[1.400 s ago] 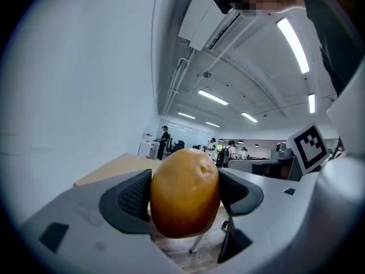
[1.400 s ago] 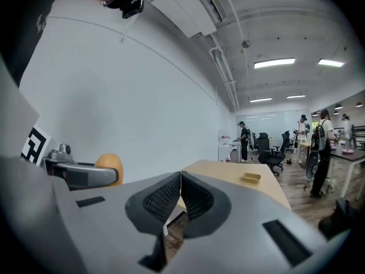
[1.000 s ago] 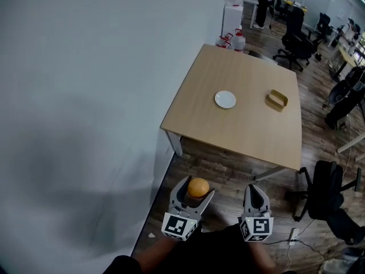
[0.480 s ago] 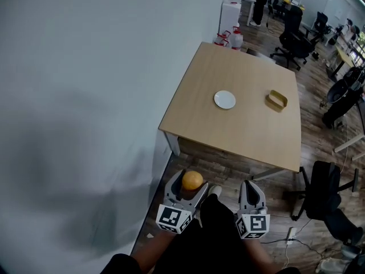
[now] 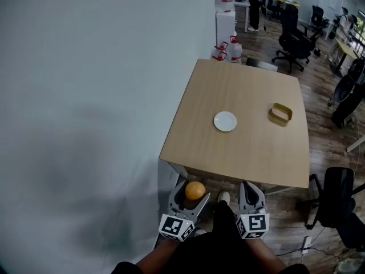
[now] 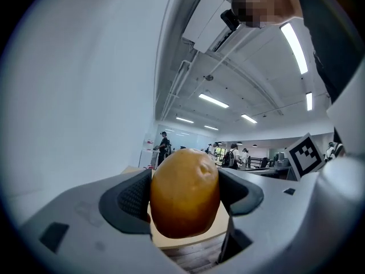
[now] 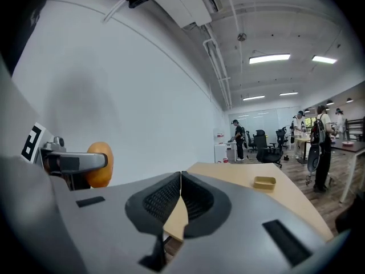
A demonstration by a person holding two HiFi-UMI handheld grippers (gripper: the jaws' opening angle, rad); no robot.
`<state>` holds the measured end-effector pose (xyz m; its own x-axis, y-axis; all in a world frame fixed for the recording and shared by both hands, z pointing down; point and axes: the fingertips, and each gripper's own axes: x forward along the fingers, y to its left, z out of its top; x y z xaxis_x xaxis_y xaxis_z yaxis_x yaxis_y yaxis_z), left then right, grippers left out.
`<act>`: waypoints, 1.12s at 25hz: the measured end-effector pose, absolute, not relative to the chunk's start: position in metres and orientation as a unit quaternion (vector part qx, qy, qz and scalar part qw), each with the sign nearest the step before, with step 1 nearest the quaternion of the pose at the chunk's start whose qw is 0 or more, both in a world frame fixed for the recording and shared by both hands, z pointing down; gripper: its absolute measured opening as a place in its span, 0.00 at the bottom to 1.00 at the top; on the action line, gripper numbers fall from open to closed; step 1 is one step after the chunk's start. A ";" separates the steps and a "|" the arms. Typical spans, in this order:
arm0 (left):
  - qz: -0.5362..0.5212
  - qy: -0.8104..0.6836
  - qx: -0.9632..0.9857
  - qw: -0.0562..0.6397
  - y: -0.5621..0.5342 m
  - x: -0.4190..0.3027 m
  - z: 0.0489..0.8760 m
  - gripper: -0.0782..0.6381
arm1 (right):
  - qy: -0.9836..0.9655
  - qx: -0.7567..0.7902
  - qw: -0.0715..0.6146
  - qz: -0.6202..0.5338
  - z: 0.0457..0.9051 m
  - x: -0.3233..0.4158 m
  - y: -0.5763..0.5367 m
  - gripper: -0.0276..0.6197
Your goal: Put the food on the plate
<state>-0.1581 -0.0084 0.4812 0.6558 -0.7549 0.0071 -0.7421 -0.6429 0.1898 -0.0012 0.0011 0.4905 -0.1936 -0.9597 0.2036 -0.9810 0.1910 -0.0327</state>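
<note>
A round orange-brown piece of food (image 5: 195, 190) (image 6: 184, 191) sits between the jaws of my left gripper (image 5: 190, 194), which is shut on it. The same food (image 7: 100, 164) shows at the left of the right gripper view. My right gripper (image 5: 251, 194) (image 7: 181, 201) is shut with nothing in it. Both grippers hang just before the near edge of a light wooden table (image 5: 256, 147). A small white plate (image 5: 225, 121) lies empty near the table's middle, well ahead of both grippers.
A shallow tan container (image 5: 280, 112) (image 7: 264, 182) rests on the table right of the plate. A white wall (image 5: 85, 107) runs along the left. Black office chairs (image 5: 293, 36) stand beyond and to the right of the table. Water jugs (image 5: 232, 50) stand at the table's far corner.
The table has come nearer as the view moved forward. Both grippers now sit close to its near edge. The left gripper still holds the food.
</note>
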 end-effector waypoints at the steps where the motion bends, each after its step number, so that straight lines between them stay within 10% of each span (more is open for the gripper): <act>1: -0.033 -0.414 0.905 0.088 -0.020 -0.153 0.481 0.57 | -0.769 0.631 0.067 0.079 0.489 0.004 -0.010 0.14; 28: 0.127 -0.410 0.891 0.147 -0.296 -0.029 0.619 0.57 | -0.792 0.583 0.091 0.158 0.530 0.100 -0.247 0.14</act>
